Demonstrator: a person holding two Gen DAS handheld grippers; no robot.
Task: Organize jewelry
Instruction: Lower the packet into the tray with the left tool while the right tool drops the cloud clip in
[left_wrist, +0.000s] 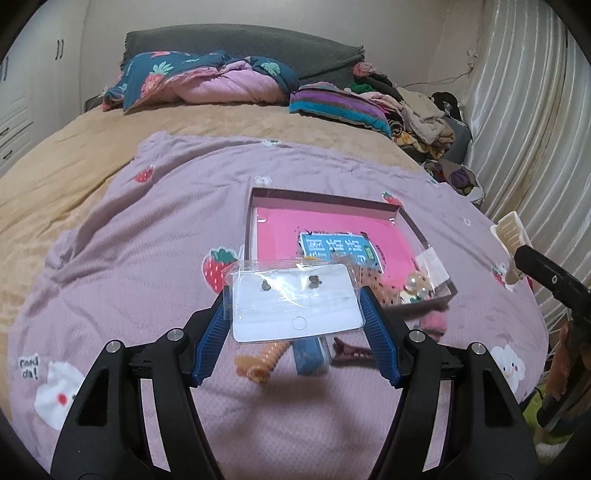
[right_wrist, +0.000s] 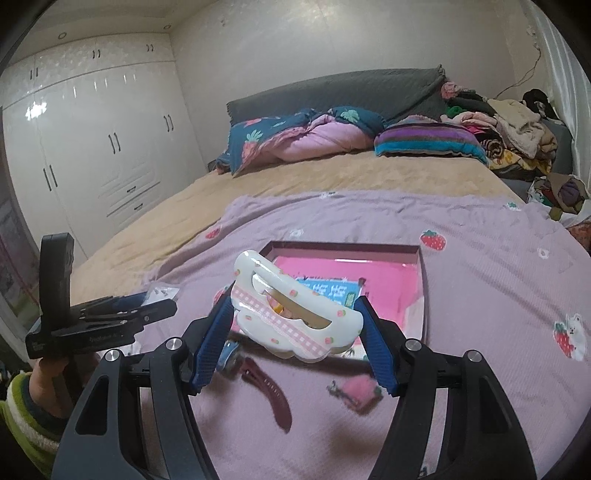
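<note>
My left gripper (left_wrist: 293, 300) is shut on a white earring card in a clear bag (left_wrist: 295, 304), with two small dark earrings on it, held above the lilac blanket. My right gripper (right_wrist: 295, 302) is shut on a white cloud-shaped hair claw clip (right_wrist: 295, 321) with pink checks and strawberries. Beyond both lies an open box with a pink floor (left_wrist: 321, 197) (right_wrist: 343, 246); pearls (left_wrist: 415, 286) sit in its near right corner. In the right wrist view, the left gripper (right_wrist: 147, 301) shows at the left, its bag (right_wrist: 162, 291) at the tip.
On the blanket below lie an orange spiral clip (left_wrist: 262, 360), a blue item (left_wrist: 312, 354), a dark red clip (right_wrist: 266, 391) and a pink fuzzy clip (right_wrist: 356, 393). Bedding and a clothes pile (right_wrist: 517, 129) lie at the far end; a wardrobe (right_wrist: 92, 147) stands left.
</note>
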